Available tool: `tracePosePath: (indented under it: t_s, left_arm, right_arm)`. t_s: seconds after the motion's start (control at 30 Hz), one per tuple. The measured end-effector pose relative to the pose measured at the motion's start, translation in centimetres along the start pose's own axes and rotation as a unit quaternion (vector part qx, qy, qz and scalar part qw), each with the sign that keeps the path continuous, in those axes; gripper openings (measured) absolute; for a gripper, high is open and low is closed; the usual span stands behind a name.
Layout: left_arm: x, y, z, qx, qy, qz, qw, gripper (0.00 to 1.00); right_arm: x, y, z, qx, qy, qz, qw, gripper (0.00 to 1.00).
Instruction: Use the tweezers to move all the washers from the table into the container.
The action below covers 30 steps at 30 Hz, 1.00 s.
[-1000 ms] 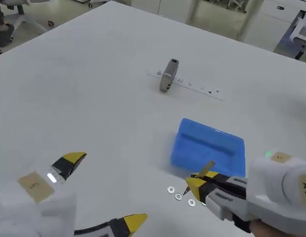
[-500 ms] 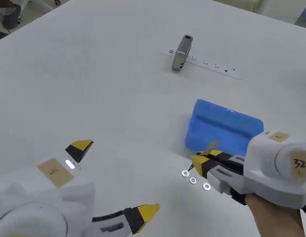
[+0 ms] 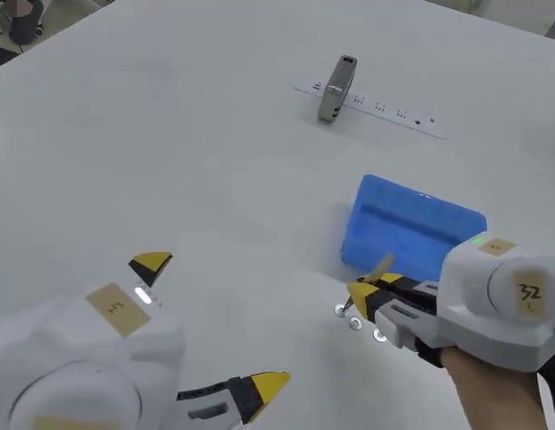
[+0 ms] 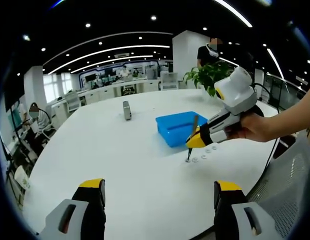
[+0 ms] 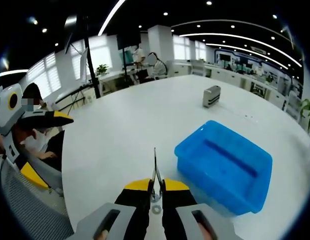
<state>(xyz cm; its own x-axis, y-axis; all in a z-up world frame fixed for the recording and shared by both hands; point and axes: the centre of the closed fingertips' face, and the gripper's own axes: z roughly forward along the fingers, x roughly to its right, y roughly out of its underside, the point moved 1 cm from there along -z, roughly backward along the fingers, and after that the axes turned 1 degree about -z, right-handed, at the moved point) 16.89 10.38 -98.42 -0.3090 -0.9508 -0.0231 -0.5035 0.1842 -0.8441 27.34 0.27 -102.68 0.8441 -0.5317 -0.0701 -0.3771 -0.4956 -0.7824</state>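
Three small metal washers (image 3: 355, 323) lie in a row on the white table (image 3: 169, 143), just in front of the blue container (image 3: 411, 228). My right gripper (image 3: 359, 300) is shut on the tweezers (image 3: 379, 270), whose thin tip points down at the left end of the row. In the right gripper view the tweezers (image 5: 156, 167) rise from between the closed yellow jaws, with the container (image 5: 222, 165) to the right. From the left gripper view the washers (image 4: 203, 155) lie beside the tweezer tip (image 4: 188, 159). My left gripper (image 3: 210, 322) hangs open at the lower left, holding nothing.
A grey block (image 3: 335, 88) stands on a flat white power strip (image 3: 394, 115) at the far side of the table. The container (image 4: 180, 127) looks empty. People sit and stand beyond the table's edges.
The head camera has tilted, shifting everything up and right. The tweezer tip has edged closer to the leftmost washer. The left gripper stays open.
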Motion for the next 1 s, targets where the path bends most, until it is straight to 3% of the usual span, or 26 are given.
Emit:
tracePosePath:
  t_s: [0.3,0.5,0.73,1.0]
  left_arm:
    - [0.1,0.2,0.1,-0.006,0.000,0.009,0.9999,0.94]
    - [0.4,0.2,0.3,-0.005,0.006,0.023,0.9997,0.94]
    - [0.6,0.5,0.3,-0.012,0.010,0.031,0.9994,0.93]
    - [0.9,0.8,0.3,-0.019,0.017,0.043,0.9987,0.94]
  right_arm:
    - [-0.4,0.1,0.0,-0.008,0.017,-0.031,0.9993,0.02]
    - [-0.2,0.0,0.0,-0.010,0.037,-0.001,0.9993,0.02]
    - [-0.3,0.0,0.0,-0.014,0.039,-0.007,0.9991,0.01]
    - [0.3,-1.0,-1.5,0.000,0.040,-0.003,0.9992,0.01]
